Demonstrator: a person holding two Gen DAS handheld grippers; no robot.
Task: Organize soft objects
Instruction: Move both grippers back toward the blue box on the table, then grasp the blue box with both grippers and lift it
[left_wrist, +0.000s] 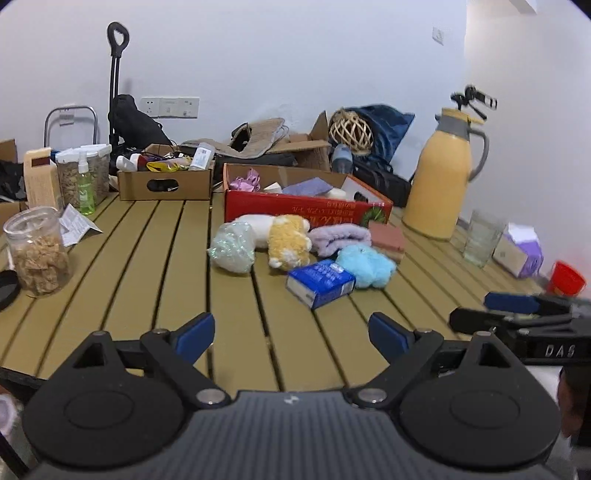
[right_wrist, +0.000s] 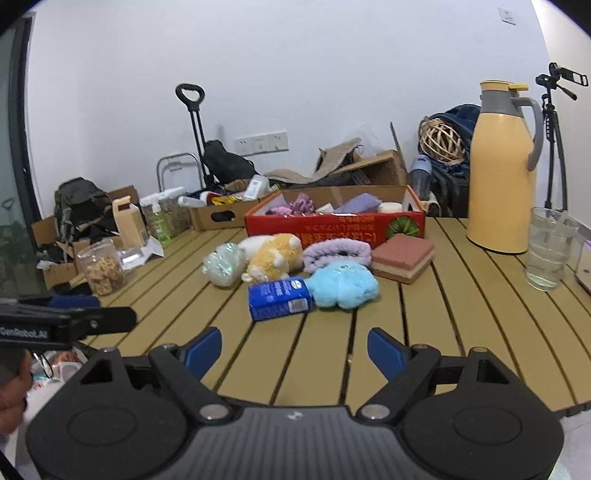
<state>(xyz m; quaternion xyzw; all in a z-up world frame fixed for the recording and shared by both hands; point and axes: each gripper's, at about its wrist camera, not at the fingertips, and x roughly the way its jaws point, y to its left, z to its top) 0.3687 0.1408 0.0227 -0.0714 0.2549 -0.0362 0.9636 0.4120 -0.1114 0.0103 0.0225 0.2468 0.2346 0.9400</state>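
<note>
Soft things lie in a cluster mid-table: a yellow and white plush toy (left_wrist: 286, 238) (right_wrist: 271, 254), a rolled lilac towel (left_wrist: 340, 238) (right_wrist: 338, 251), a fluffy light-blue cloth (left_wrist: 365, 266) (right_wrist: 341, 284), a shiny mesh puff (left_wrist: 232, 247) (right_wrist: 223, 264), a blue tissue pack (left_wrist: 320, 282) (right_wrist: 279, 299) and a pink sponge block (left_wrist: 388, 238) (right_wrist: 402, 258). Behind them stands a red cardboard box (left_wrist: 303, 206) (right_wrist: 332, 225) holding a few soft items. My left gripper (left_wrist: 291, 338) and my right gripper (right_wrist: 294, 350) hover open and empty over the table's near edge, short of the cluster.
A yellow thermos jug (left_wrist: 441, 177) (right_wrist: 502, 177), a glass (left_wrist: 480, 240) (right_wrist: 548, 251) and a red cup (left_wrist: 565, 277) stand on the right. Snack jars (left_wrist: 37, 251) (right_wrist: 103, 267), a spray bottle (left_wrist: 85, 184) and a brown box (left_wrist: 166, 182) are on the left. The other gripper (left_wrist: 517, 310) (right_wrist: 74, 321) shows beside each.
</note>
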